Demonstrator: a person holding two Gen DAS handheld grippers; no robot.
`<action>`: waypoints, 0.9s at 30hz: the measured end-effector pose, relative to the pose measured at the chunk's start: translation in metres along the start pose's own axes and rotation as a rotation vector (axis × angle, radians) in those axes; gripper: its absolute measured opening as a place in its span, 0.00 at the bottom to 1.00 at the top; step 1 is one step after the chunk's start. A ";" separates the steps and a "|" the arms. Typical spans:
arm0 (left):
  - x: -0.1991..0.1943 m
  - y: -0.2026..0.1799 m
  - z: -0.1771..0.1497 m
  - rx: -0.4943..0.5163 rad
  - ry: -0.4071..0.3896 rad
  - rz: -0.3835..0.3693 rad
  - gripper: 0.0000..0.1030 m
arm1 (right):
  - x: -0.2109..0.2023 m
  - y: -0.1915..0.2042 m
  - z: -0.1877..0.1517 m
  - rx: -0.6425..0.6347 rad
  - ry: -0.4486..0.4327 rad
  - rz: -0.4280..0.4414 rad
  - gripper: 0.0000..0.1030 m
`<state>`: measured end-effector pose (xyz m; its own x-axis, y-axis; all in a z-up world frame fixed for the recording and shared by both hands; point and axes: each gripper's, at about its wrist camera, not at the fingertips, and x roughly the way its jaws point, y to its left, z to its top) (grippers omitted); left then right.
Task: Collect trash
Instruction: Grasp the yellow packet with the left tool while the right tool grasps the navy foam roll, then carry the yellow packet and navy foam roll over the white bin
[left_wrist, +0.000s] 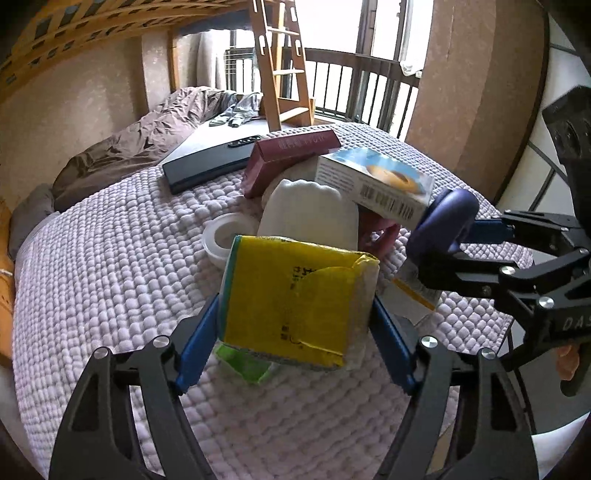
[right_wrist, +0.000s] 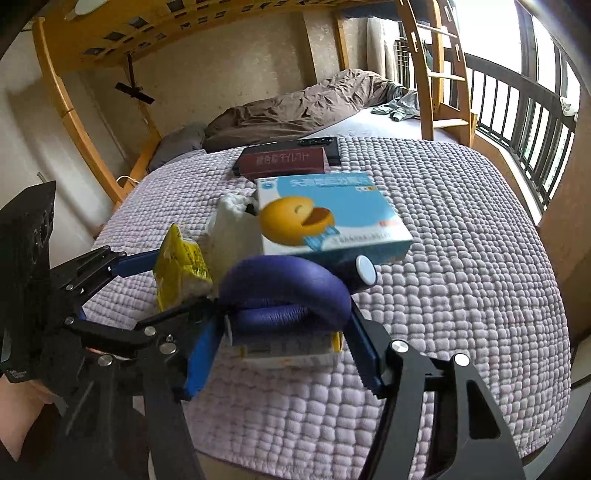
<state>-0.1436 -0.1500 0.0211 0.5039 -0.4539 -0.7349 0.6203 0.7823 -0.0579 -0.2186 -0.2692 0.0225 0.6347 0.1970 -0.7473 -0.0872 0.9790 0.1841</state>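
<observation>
My left gripper (left_wrist: 295, 321) is shut on a torn yellow wrapper pack (left_wrist: 295, 299), held above the quilted bed; the pack also shows in the right wrist view (right_wrist: 183, 266). My right gripper (right_wrist: 284, 332) is shut on a purple padded loop (right_wrist: 284, 291), also seen in the left wrist view (left_wrist: 443, 221). A blue-and-white box with an orange face (right_wrist: 328, 218) rests tilted on a white bag (left_wrist: 310, 214). A maroon box (right_wrist: 282, 160) lies behind. A white tape roll (left_wrist: 225, 236) lies on the quilt.
A small white-and-yellow box (right_wrist: 291, 349) lies under the purple loop. A dark flat device (left_wrist: 207, 158) lies behind the pile. A brown duvet (right_wrist: 295, 107) and a wooden ladder (left_wrist: 284, 62) stand at the back. The lilac quilt (right_wrist: 461, 258) covers the bed.
</observation>
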 end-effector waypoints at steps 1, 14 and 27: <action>-0.002 0.000 -0.001 -0.013 0.002 0.005 0.76 | -0.002 0.000 -0.001 0.002 0.002 0.006 0.61; -0.026 -0.014 -0.022 -0.117 0.023 0.058 0.76 | -0.026 -0.005 -0.024 0.031 0.024 0.024 0.61; -0.034 -0.030 -0.043 -0.169 0.061 0.119 0.76 | -0.031 0.004 -0.057 0.015 0.091 0.032 0.61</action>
<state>-0.2052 -0.1395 0.0186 0.5274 -0.3313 -0.7824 0.4462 0.8916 -0.0768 -0.2822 -0.2687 0.0099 0.5590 0.2324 -0.7959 -0.0938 0.9715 0.2178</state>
